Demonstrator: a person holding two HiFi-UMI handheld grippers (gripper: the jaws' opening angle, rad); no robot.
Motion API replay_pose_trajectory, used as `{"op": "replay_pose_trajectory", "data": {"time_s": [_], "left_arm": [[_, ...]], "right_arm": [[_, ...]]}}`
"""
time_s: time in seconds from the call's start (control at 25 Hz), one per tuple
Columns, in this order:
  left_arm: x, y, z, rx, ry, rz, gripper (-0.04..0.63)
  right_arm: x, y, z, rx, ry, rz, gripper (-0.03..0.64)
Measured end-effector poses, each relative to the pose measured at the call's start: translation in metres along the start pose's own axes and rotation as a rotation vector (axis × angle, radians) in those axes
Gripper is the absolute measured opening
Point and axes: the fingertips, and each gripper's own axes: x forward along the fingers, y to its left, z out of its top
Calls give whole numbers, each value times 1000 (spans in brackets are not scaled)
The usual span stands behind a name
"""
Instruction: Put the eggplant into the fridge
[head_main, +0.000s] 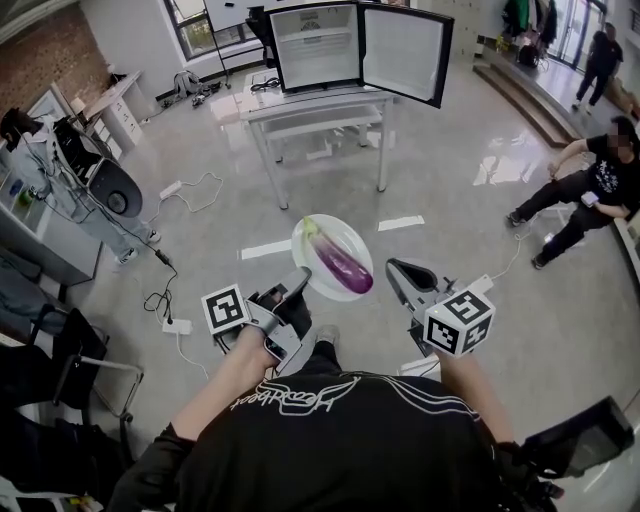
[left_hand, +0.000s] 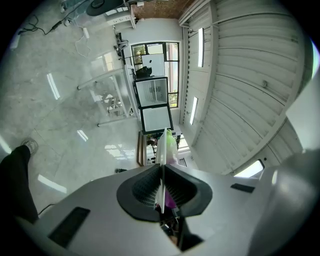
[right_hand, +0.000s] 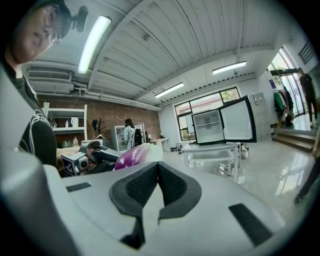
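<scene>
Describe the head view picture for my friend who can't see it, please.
Seen from above, the left hand-held gripper pinches the rim of a white plate carrying a purple eggplant, while the right hand-held gripper is beside it, shut and empty. Ahead across the shiny floor, a small fridge stands on a table with its door open.

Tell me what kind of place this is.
Probably a lab or workshop space, not a home kitchen: an open mini fridge stands on a white table on bare polished floor, with equipment desks and loose cables along one side.
</scene>
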Motion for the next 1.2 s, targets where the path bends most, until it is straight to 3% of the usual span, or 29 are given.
{"op": "replay_pose_trajectory", "data": {"time_s": [0.44,0.6,0.88,1.2], "left_arm": [[22,23,12,-33,21,-5,25],[40,31,30,-39,38,2,25],[82,52,97,-53,47,15,25],[153,87,206,-96,38,57,25]], "right_arm": [[16,-29,-14,-9,15,-67,8],[33,-46,-15,59,8,-51,8],[96,-102,-15,57,42,-88,8],[205,-179,-6,103,98,-80,8]]}}
